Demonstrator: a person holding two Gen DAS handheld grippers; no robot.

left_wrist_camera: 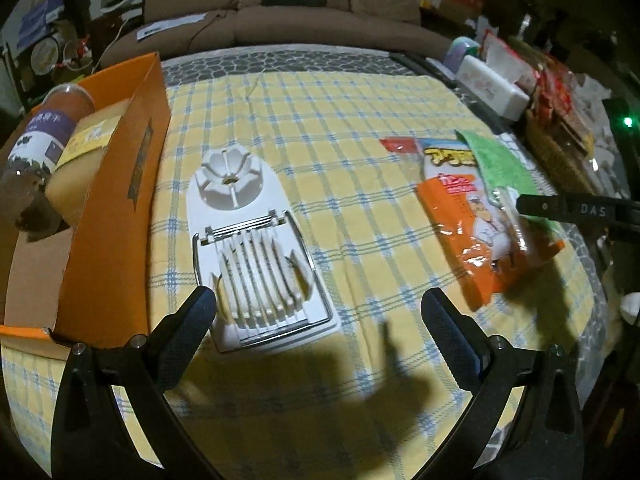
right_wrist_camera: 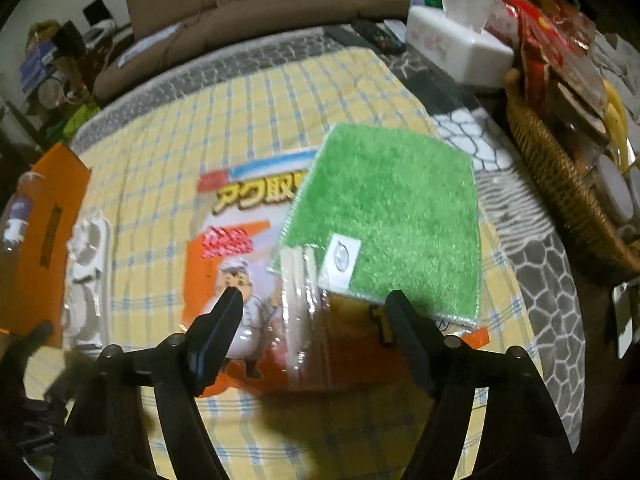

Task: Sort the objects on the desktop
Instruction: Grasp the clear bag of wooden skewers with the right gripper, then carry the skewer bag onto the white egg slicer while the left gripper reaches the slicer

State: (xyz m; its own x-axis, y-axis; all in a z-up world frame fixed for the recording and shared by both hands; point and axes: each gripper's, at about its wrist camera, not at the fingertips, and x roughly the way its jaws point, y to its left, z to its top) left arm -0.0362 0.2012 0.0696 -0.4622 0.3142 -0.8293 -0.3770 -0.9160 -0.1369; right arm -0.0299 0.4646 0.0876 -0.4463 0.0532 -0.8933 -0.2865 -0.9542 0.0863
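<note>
Sorting bench with box, slicer and packet

Cardboard, orange and open-topped, forms the box (left_wrist_camera: 116, 208) at the left edge of the bench; inside it lie a clear plastic bottle with a purple label (left_wrist_camera: 38, 140) and a pale yellow packet (left_wrist_camera: 80, 160), side by side and touching. At the right edge a woven wicker basket (right_wrist_camera: 560, 184) holds red wrappers, with a white tissue box (right_wrist_camera: 456, 48) just behind it.

A yellow cloth with blue checks (left_wrist_camera: 328, 128) covers the bench over a grey stone-patterned mat. A brown sofa (left_wrist_camera: 280, 20) stands beyond, with cluttered shelves at the far left.

The white plastic egg slicer with wire cutters (left_wrist_camera: 256, 256) lies flat near the box, its near end between the tips of the left gripper (left_wrist_camera: 318, 304), whose jaws stand wide and touch nothing. The orange and white printed plastic packet (right_wrist_camera: 240, 248) lies flat to the right, a green fuzzy square cloth (right_wrist_camera: 396, 220) overlapping its far corner. The right gripper (right_wrist_camera: 316, 300) hovers over the packet, jaws fairly wide and clear of it.
</note>
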